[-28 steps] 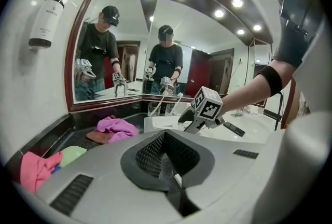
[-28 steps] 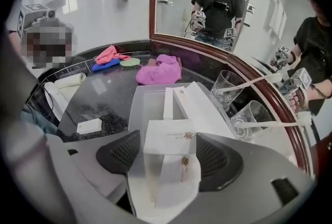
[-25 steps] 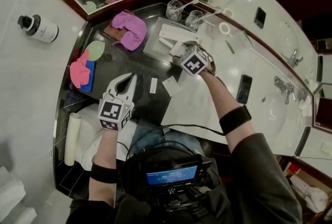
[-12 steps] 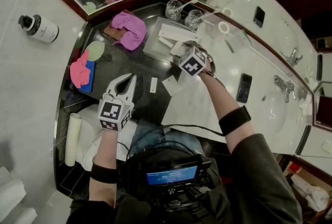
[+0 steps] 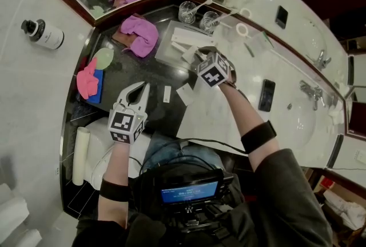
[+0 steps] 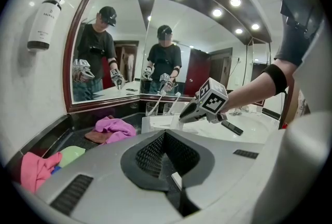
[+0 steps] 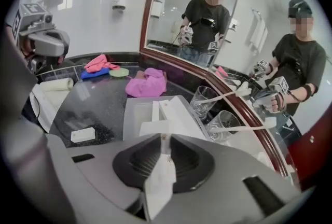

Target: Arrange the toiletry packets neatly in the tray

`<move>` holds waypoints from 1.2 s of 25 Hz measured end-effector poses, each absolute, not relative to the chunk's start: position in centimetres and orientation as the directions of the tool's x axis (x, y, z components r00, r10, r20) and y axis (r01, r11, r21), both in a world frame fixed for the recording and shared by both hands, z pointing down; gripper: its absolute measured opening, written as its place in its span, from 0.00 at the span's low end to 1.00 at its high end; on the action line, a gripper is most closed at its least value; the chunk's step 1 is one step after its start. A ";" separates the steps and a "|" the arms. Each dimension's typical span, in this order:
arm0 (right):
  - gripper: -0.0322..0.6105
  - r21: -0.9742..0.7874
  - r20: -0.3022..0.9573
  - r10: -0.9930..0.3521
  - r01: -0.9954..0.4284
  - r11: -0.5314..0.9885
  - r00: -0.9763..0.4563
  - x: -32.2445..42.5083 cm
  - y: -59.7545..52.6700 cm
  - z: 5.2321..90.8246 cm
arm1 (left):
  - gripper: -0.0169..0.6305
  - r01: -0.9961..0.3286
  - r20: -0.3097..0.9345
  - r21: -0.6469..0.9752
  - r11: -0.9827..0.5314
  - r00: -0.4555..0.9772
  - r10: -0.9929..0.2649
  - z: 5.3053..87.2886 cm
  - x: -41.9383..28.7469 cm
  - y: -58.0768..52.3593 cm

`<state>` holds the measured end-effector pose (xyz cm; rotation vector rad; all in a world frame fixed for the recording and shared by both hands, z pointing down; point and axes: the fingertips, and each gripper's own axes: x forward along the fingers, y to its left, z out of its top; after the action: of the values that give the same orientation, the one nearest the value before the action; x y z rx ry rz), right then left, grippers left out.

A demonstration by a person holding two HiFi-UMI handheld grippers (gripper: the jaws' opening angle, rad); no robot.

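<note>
You are grasping a white packet (image 7: pixel 158 181) in your right gripper (image 7: pixel 163 140). Its jaws have just been closing, and the pads are now pinching the packet, which is running back along the gap between them. Just beyond the fingertips the tray (image 7: pixel 132 114) is lying flat, with long white packets (image 7: pixel 176 111) resting in the side nearer the gripper's right. Off to this gripper's left, a small white packet (image 7: pixel 83 135) is lying alone on the dark counter (image 7: pixel 98 109), apart from the tray. Past the tray's right corner, two glasses (image 7: pixel 203 101) are standing side by side, each with a white stick-like item leaning in it. Beyond the tray's far edge a purple cloth (image 7: pixel 148 82) is lying crumpled against the mirror (image 7: pixel 181 5).

You are keeping your left gripper (image 6: pixel 165 135) clenched, jaws pressed together with nothing between them, and hovering over the dark counter. The right gripper is showing ahead of it and to its right.
</note>
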<state>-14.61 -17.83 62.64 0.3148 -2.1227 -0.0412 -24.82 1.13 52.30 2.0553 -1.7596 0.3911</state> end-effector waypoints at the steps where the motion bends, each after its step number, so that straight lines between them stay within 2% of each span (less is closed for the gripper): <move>1: 0.14 0.159 0.809 -0.266 -0.241 0.957 -0.524 -14.5 -18.2 61.8 | 0.03 -0.985 0.461 0.119 -0.125 0.166 -0.872 52.2 -24.7 1.1; 7: 0.08 0.180 0.799 -0.296 -0.261 0.948 -0.523 -12.7 -18.1 60.8 | 0.03 -0.984 0.449 0.104 -0.145 0.176 -0.876 51.1 -23.7 0.6; 18: 0.07 0.130 0.781 -0.290 -0.310 0.942 -0.553 -11.1 -17.9 60.2 | 0.03 -0.981 0.436 0.109 -0.160 0.191 -0.879 50.2 -22.5 0.2; 22: 0.09 0.162 0.783 -0.317 -0.315 0.935 -0.535 -11.2 -18.2 60.2 | 0.03 -0.981 0.440 0.115 -0.158 0.193 -0.877 50.5 -22.6 0.2; 23: 0.14 0.171 0.787 -0.319 -0.310 0.935 -0.528 -11.2 -18.2 60.5 | 0.03 -0.980 0.441 0.117 -0.158 0.194 -0.876 50.5 -22.6 0.3; 25: 0.35 0.171 0.800 -0.302 -0.286 0.943 -0.518 -11.3 -18.0 61.3 | 0.03 -0.980 0.444 0.122 -0.160 0.198 -0.874 50.5 -22.7 0.3; 26: 0.41 0.169 0.807 -0.291 -0.271 0.948 -0.514 -11.3 -17.8 61.6 | 0.03 -0.980 0.444 0.122 -0.158 0.197 -0.874 50.6 -22.8 0.3; 30: 0.54 0.169 0.822 -0.263 -0.226 0.960 -0.506 -11.6 -17.8 62.4 | 0.03 -0.979 0.447 0.132 -0.156 0.199 -0.872 51.1 -23.2 0.2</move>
<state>-11.62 -17.77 62.43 0.3441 -2.1191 -0.0482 -23.20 0.23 51.07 2.0923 -1.7293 0.3757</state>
